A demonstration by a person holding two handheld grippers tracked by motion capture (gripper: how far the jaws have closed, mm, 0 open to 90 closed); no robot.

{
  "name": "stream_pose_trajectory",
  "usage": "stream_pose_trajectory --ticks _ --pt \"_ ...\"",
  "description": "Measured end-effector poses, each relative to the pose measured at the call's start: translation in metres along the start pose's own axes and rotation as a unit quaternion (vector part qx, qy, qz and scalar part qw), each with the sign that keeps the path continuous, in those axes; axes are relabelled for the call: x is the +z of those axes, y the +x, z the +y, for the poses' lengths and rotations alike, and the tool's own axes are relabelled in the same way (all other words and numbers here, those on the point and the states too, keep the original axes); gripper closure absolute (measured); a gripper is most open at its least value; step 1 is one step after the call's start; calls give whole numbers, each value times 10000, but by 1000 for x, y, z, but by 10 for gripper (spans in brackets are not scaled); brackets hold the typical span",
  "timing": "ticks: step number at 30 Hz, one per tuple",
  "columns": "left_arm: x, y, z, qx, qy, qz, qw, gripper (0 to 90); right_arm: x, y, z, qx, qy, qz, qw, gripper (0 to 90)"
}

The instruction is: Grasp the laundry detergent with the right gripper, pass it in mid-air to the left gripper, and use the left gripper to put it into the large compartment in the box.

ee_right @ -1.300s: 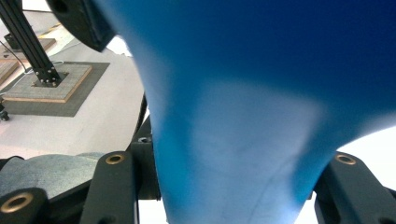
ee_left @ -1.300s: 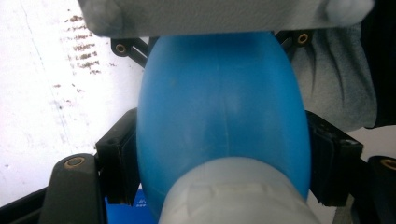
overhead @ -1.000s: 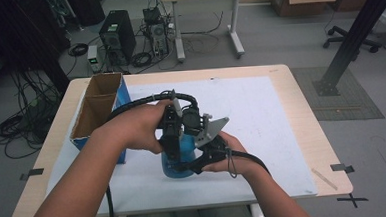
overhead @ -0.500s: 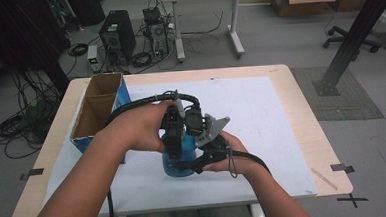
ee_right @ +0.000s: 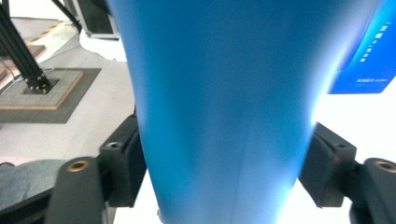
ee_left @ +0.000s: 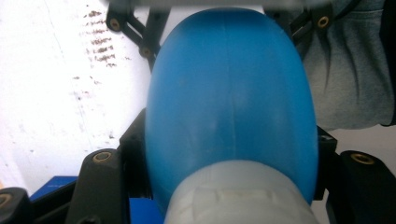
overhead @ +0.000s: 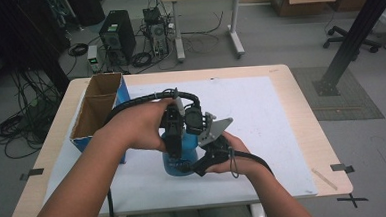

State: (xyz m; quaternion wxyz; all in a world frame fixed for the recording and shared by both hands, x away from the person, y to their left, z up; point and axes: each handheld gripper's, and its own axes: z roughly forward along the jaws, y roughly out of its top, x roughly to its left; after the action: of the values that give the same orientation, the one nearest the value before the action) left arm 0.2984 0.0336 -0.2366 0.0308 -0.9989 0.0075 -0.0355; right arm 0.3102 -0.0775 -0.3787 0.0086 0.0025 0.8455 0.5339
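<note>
Both grippers are on the blue bottle [overhead: 181, 156], which stands near the table's [overhead: 301, 118] 6 o'clock edge, the box [overhead: 98, 111] off at 10 o'clock. The right gripper [overhead: 203, 160] clamps the body, likely steadying it. The left gripper [overhead: 175, 139] comes from above, jaws pressed to the shoulder beside the pale cap [ee_left: 233, 196], perhaps readying a twist.
</note>
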Motion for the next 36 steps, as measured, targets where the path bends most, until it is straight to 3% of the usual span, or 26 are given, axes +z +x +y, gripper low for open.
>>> stream_pose_trajectory --ticks 2,7,15,27,31,36 --pt "0 1 0 -7 7 22 10000 387 -3 1 -3 117 -120 -14 9999 229" --pt "0 2 -1 -51 51 31 10000 386 -5 1 -4 143 -180 -29 9997 167" --pt "-2 5 -2 -323 74 -22 9994 386 -11 -2 -8 236 -240 60 9994 8" --pt "-9 5 -5 -379 10 -12 9993 384 -38 -8 -8 345 -470 163 9982 3" --pt "-15 8 -11 -623 -37 -72 9980 384 -61 -13 -10 374 -411 74 9984 3" --pt "-23 14 -18 -1106 49 -274 9935 384 -95 -15 -8 350 -282 -156 9989 3"
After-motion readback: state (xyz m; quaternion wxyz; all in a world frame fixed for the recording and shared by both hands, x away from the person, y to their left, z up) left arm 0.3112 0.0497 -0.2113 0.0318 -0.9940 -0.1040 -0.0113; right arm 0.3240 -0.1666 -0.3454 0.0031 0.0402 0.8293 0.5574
